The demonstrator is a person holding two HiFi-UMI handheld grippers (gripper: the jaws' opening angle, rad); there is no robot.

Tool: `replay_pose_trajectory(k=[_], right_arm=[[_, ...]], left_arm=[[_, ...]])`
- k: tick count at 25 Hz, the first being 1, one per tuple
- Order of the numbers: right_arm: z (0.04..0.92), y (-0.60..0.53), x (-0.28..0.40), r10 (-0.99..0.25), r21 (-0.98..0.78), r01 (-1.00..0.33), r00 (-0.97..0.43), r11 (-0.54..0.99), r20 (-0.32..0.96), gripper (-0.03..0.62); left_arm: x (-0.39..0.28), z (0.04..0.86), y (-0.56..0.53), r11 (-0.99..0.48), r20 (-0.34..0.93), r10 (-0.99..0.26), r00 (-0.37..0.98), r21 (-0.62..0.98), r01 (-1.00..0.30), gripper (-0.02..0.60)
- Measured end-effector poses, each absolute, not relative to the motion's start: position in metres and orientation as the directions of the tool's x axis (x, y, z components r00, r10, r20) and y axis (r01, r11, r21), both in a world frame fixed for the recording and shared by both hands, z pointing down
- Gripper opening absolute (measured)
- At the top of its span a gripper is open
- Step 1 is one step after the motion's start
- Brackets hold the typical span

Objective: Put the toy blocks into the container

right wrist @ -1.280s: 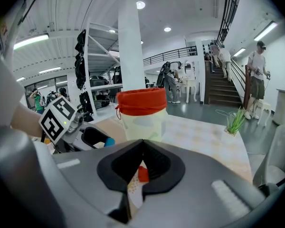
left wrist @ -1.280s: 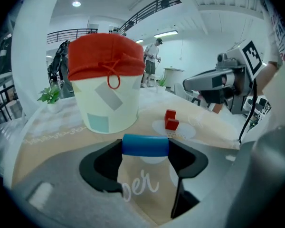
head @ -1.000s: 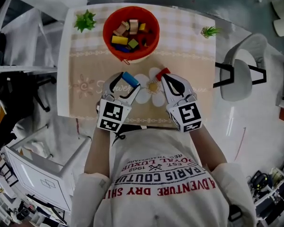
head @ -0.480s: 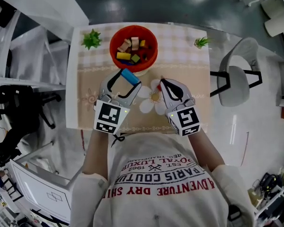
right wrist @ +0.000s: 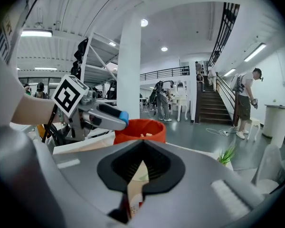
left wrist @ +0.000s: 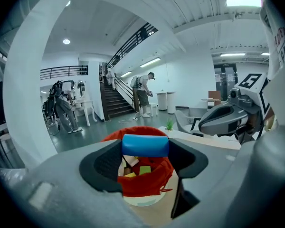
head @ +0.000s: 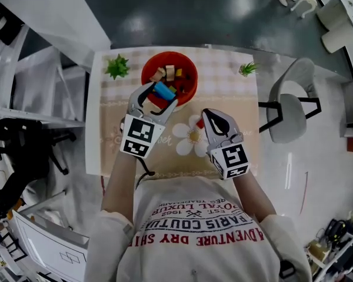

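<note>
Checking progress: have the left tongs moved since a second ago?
Yes. The left tongs, gripping the block, have moved forward: from short of the container to over its near rim.

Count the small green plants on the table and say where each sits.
2. One plant stands at the table's far-left corner, left of the red bucket; the other plant stands near the far-right corner. None seems hidden.

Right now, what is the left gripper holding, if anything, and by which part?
The left gripper holds a blue cylinder block crosswise. Its jaws press on the block's two ends, above the red container.
</note>
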State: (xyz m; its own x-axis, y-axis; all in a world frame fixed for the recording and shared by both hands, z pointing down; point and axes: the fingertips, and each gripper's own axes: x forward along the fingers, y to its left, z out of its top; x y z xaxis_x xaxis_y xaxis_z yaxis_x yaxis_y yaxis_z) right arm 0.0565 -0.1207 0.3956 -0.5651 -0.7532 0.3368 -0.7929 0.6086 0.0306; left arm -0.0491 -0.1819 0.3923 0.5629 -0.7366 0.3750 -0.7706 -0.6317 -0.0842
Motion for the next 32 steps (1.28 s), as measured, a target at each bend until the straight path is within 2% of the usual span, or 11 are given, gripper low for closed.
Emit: replay_pose_trajectory(k=[13,16,25,32], right_arm=[[0.4,-0.129,0.061,-0.772,0.024,-0.819,-0.531,0.574,0.349,0.002],[0.4,-0.127,0.067,-0.776,0.021,-0.824,-0.525,0.567,0.351,0.002],[0.41,-0.109,0.09,-0.773,0.007,-0.829,-0.517,0.558,0.368,0.002],[0.427,-0.097,0.118,-0.758,-0.013,-0.829,-0.517,0.559,0.397,0.002]], left_arm=[[-0.063,0.417,-0.207,-0.555,0.428,-0.764,0.483,-0.053,-0.83,0.313],[-0.063,0.413,-0.203,-0.538,0.411,-0.78,0.473,-0.054,-0.841,0.351],[-0.024,0.398,-0.164,-0.578,0.34,-0.778,0.529,-0.057,-0.814,0.353],[0.028,0.411,-0.13,-0.66,0.322,-0.718,0.617,-0.032,-0.751,0.351]])
